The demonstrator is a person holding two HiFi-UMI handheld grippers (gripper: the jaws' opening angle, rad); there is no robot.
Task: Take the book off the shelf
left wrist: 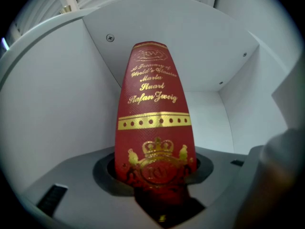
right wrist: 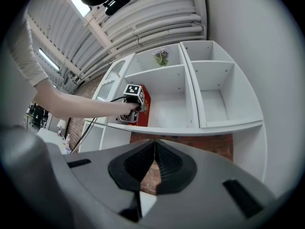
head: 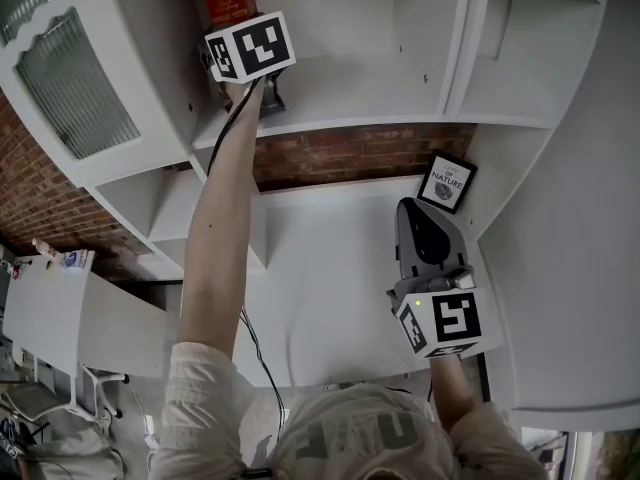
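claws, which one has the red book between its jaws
The left claw, raised into the shelf, is closed on the spine of the red book. The right claw is held lower, jaws together with nothing between them.

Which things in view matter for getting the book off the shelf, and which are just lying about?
In the job:
red book
left gripper, closed on the book's spine
white shelf unit

Lying about:
framed Nature print on a lower shelf
purple flowers in an upper compartment
glass cabinet door
right gripper, shut and empty
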